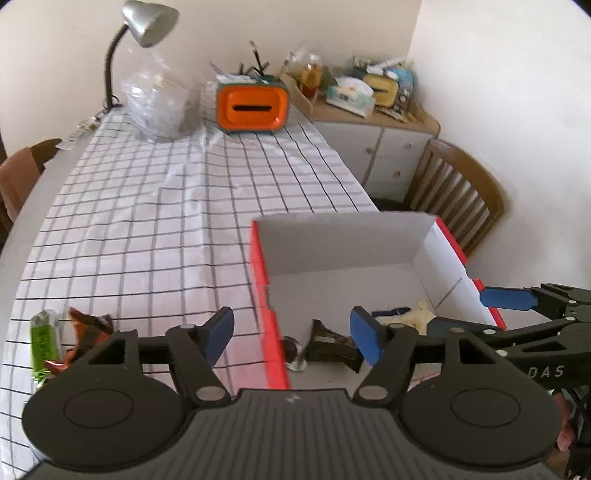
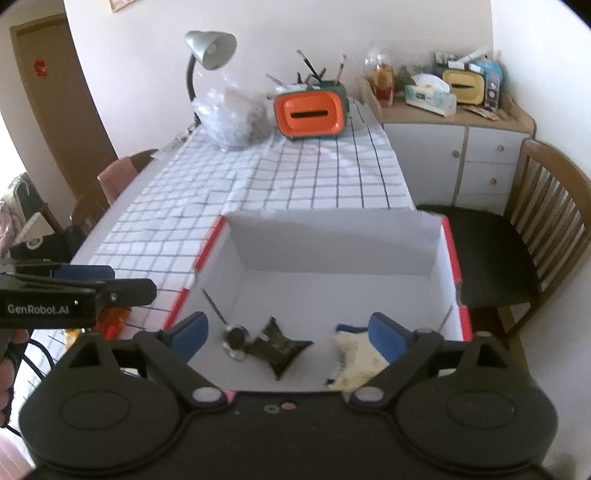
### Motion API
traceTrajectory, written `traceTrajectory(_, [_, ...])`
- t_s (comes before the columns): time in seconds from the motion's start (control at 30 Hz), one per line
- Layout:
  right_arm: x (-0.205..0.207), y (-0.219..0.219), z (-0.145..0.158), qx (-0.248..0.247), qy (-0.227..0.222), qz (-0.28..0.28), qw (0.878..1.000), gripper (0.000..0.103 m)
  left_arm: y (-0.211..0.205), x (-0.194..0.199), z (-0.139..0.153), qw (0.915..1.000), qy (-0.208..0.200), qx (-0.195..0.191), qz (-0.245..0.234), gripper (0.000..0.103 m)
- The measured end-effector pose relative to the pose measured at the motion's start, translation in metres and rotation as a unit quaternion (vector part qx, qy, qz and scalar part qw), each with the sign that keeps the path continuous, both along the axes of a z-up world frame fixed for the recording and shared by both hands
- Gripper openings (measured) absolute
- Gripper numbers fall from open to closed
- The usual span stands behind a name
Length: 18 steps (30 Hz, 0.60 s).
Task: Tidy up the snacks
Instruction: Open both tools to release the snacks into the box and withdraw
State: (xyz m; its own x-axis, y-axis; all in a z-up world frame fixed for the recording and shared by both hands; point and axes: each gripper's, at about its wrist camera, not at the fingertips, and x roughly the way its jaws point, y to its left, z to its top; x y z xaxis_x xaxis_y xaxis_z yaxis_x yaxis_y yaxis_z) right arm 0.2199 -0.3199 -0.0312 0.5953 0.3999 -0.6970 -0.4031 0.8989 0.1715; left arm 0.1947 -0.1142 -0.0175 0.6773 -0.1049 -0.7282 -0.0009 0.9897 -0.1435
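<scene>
A white box with red outer sides (image 1: 351,251) (image 2: 332,243) stands at the near right of the checked tablecloth (image 1: 147,206). Inside it lie a dark packet (image 1: 328,345) (image 2: 280,347), a pale yellow packet (image 1: 417,314) (image 2: 354,358) and a small foil-wrapped round snack (image 1: 295,356) (image 2: 236,338). My left gripper (image 1: 291,332) is open above the box's left wall, holding nothing. My right gripper (image 2: 288,332) is open wide over the box's near end, also holding nothing; its blue pad (image 1: 508,298) shows in the left wrist view. A green packet (image 1: 44,338) and an orange-brown packet (image 1: 88,328) (image 2: 114,321) lie on the cloth to the left.
At the table's far end stand an orange tissue holder (image 1: 251,107), a clear plastic bag (image 1: 155,99) and a desk lamp (image 1: 147,22). A wooden chair (image 2: 546,206) and a cluttered white cabinet (image 2: 461,147) are to the right of the table. Another chair (image 2: 118,173) is on the left.
</scene>
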Motion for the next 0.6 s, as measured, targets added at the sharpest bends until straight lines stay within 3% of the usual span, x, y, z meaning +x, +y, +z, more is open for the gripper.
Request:
traceTrajectory(0.47, [-0.022,0.064,0.019,0.018,-0.026,0.018,0.999,0.103,0.081,-0.039,0.017,0.9988,-0.031,-0.027,0.025,0.079])
traceTrajectory(0.6, [-0.028,0.089,0.019,0.031,-0.023,0.032,0.999,0.103,0.112,-0.052,0.015,0.9979,-0.036,-0.018,0.05,0.08])
